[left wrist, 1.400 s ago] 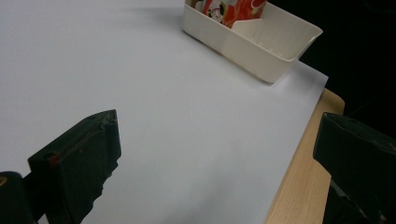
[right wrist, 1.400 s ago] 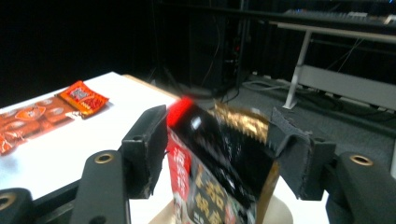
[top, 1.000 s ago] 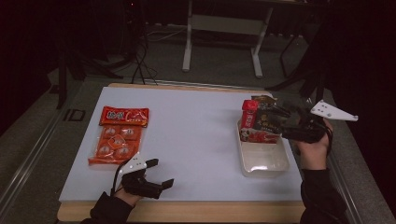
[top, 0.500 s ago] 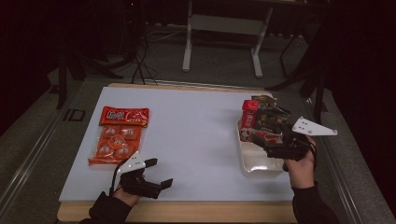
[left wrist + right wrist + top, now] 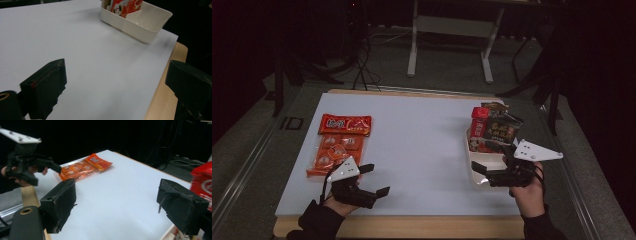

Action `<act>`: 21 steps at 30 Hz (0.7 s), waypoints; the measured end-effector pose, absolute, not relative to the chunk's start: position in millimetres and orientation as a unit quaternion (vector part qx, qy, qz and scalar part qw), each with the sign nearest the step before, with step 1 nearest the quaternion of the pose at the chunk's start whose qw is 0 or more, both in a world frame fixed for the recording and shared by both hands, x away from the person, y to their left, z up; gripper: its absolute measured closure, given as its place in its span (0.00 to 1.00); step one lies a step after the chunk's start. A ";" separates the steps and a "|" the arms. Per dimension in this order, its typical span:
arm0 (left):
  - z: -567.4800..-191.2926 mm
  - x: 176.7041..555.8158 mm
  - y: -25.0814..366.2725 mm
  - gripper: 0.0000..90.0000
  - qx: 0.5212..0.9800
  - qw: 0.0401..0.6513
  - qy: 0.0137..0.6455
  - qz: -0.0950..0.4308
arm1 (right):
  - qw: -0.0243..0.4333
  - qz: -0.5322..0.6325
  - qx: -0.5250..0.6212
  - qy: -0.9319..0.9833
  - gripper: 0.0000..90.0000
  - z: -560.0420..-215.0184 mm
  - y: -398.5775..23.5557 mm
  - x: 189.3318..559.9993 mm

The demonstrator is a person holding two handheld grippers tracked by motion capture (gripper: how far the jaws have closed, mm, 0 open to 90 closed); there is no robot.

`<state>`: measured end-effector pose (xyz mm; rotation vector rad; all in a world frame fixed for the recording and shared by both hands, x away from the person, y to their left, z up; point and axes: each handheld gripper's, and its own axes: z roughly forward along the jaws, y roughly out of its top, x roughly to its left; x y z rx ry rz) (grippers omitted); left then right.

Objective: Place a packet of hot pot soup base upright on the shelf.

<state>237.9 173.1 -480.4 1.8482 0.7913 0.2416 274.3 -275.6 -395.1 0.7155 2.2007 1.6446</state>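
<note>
My right gripper (image 5: 485, 157) hovers over the near end of the white tray (image 5: 476, 180), pointing left. Its jaws stand open with nothing between them and have just been closing a little. In the tray's far end stand a red packet (image 5: 479, 129) and a dark packet (image 5: 503, 128). An orange snack pack (image 5: 338, 144) lies flat at the table's left. My left gripper (image 5: 374, 179) is held open and empty near the front edge, just right of that pack. The right gripper view shows its open jaws (image 5: 120, 205), the orange snack pack (image 5: 82, 167) and the left gripper (image 5: 46, 175).
A white sheet (image 5: 422, 145) covers the wooden table, whose front edge (image 5: 412, 226) shows bare wood. In the left gripper view the white tray (image 5: 140, 27) with the red packet (image 5: 125, 6) sits near the sheet's corner. Dark floor and metal stands lie beyond the table.
My right gripper has drawn back from the packets at the tray's far end toward its near end and has sunk lower. The left gripper has lifted slightly.
</note>
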 end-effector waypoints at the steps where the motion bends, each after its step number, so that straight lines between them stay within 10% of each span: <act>1: -479.0 238.7 175.5 0.05 0.775 0.528 0.331 0.102 | 0.146 0.579 0.244 0.764 0.17 -396.0 -273.9 272.0; 6: -469.7 241.7 198.1 0.09 0.767 0.530 0.338 0.127 | 0.140 0.581 0.234 0.766 0.17 -399.6 -272.3 268.2; 12: -462.5 252.2 231.6 0.48 0.746 0.523 0.378 0.166 | 0.120 0.588 0.233 0.765 0.15 -407.5 -276.1 263.9; 21: -460.9 274.2 278.9 0.68 0.716 0.486 0.445 0.229 | 0.128 0.583 0.220 0.771 0.15 -413.8 -276.2 253.6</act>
